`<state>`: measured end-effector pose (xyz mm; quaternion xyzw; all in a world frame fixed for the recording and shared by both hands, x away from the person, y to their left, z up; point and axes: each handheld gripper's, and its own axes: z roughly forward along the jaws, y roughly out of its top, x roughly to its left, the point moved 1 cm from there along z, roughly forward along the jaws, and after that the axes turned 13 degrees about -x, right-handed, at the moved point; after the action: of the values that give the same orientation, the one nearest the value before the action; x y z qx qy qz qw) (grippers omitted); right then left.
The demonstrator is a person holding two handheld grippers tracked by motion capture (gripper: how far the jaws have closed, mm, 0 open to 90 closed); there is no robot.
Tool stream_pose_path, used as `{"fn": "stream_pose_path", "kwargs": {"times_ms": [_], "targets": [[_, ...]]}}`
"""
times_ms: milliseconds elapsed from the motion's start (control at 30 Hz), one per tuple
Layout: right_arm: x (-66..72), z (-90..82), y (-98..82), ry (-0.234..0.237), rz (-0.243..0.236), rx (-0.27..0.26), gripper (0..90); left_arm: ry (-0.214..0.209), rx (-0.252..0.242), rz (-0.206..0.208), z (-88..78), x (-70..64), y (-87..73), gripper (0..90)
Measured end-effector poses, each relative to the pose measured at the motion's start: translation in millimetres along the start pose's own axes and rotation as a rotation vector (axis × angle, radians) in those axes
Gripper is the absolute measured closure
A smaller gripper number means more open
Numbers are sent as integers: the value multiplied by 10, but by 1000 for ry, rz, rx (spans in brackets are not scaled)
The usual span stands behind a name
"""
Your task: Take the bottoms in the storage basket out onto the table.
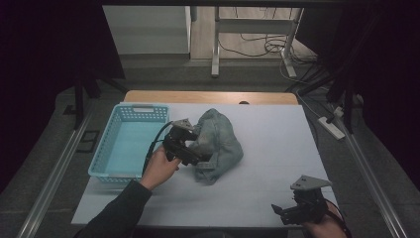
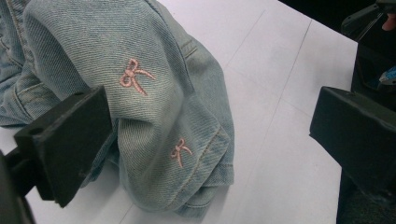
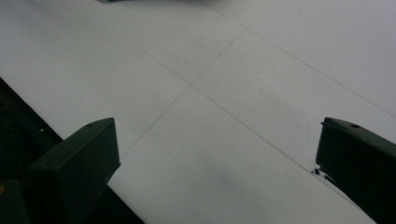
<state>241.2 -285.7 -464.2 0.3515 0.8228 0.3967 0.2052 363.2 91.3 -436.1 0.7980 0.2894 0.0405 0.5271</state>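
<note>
We find the denim garment (image 1: 216,144) bunched mid-surface, not yet in the basket (image 1: 130,144). Left tongs (image 1: 195,156) spread beside it; right tongs (image 1: 285,212) spread, idle near the front edge.

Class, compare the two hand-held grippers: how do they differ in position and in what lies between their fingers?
The left gripper reaches the crumpled pale blue denim garment mid-table; the right gripper sits apart at the near edge. Denim lies between the left's fingers; only white table between the right's. Both are open.

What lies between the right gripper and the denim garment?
Bare white table between the right gripper and the denim garment, in the high view.
</note>
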Motion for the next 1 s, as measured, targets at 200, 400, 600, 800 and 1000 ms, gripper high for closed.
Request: {"fn": "stream_pose_path", "kwargs": {"times_ms": [200, 400, 600, 800, 1000], "targets": [[0, 0, 0, 0, 2, 0, 0, 3, -1, 7, -20, -19, -3, 0], [-2, -1, 1, 0, 2, -2, 0, 4, -2, 11, -34, -33, -10, 0], [-3, -3, 0, -1, 4, -3, 0, 1, -5, 13, -59, -56, -12, 0], [-4, -6, 1, -2, 4, -4, 0, -1, -6, 14, -86, -79, -24, 0], [-5, -7, 1, -2, 7, -5, 0, 2, -11, 15, -119, -94, -25, 0]]}}
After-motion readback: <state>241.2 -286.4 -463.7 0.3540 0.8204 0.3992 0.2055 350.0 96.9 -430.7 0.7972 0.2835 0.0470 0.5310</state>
